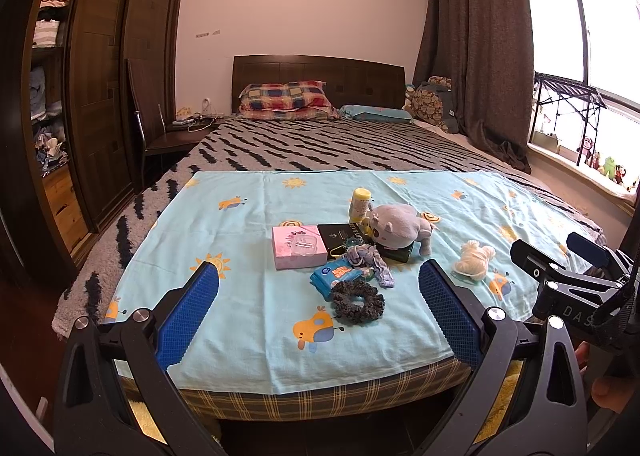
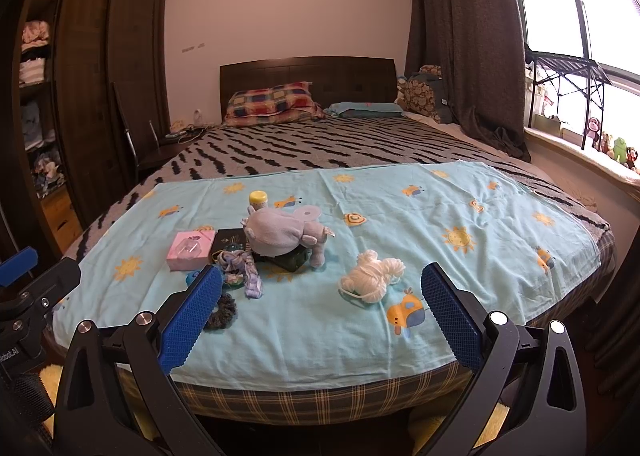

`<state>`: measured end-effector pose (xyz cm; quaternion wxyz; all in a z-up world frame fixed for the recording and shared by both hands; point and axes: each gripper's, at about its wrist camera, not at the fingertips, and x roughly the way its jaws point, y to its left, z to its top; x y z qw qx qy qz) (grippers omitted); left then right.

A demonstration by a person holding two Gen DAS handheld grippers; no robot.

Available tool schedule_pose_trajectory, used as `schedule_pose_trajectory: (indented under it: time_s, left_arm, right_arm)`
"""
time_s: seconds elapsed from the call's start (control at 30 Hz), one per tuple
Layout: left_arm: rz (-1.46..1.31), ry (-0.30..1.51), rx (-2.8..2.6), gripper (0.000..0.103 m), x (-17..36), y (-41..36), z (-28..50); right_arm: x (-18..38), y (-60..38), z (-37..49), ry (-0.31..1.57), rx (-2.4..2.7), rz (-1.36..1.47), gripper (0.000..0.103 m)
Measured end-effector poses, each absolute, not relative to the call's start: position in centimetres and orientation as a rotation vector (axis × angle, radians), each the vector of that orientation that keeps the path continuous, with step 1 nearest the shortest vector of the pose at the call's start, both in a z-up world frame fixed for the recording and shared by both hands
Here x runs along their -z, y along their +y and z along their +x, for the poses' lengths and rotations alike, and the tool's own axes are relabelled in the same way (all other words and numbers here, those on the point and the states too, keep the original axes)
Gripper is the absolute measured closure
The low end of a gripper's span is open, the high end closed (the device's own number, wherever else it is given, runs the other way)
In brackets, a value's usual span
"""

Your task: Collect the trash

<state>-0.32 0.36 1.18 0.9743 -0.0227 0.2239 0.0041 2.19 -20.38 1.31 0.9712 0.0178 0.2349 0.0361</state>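
While both grippers hang over the near edge of the bed (image 1: 360,144), nothing has been picked up: the left gripper (image 1: 319,288) stands released with its blue pads wide apart, and the right gripper (image 2: 322,292) is spread the same way and holds nothing. No bin or bag shows in either view.

On the light blue sheet (image 1: 240,296) lies a cluster of small things. The likeliest trash is the white crumpled wad (image 2: 370,274), lying alone to the right of the pile and just beyond the right gripper. It looks like soft tissue or yarn, though the pictures do not settle which: light, squashy and not fragile. A pinch across its bulging middle should hold, but its loose strand may trail.

The blue wipes packet (image 1: 334,276), near the middle, looks thin and slick, so its edge is best. Beside it, touching, sits a dark hair tie (image 1: 358,302), with a pink box (image 1: 298,252) and plush toy (image 1: 400,230) farther off.
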Motion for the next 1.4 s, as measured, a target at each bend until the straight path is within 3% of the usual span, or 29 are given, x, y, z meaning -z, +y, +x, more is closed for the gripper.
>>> schedule_pose_trajectory:
  time_s: [0.67, 1.4]
  left_arm:
    - [-0.029, 0.46, -0.017, 0.008, 0.2, 0.4, 0.3]
    - [-0.027, 0.685, 0.072, 0.008, 9.6, -1.8, 8.5]
  right_arm:
    - [0.6, -21.8, 3.0, 0.441, -0.038, 0.021, 0.003]
    - [10.1, -25.5, 12.1, 0.655, -0.064, 0.132, 0.005]
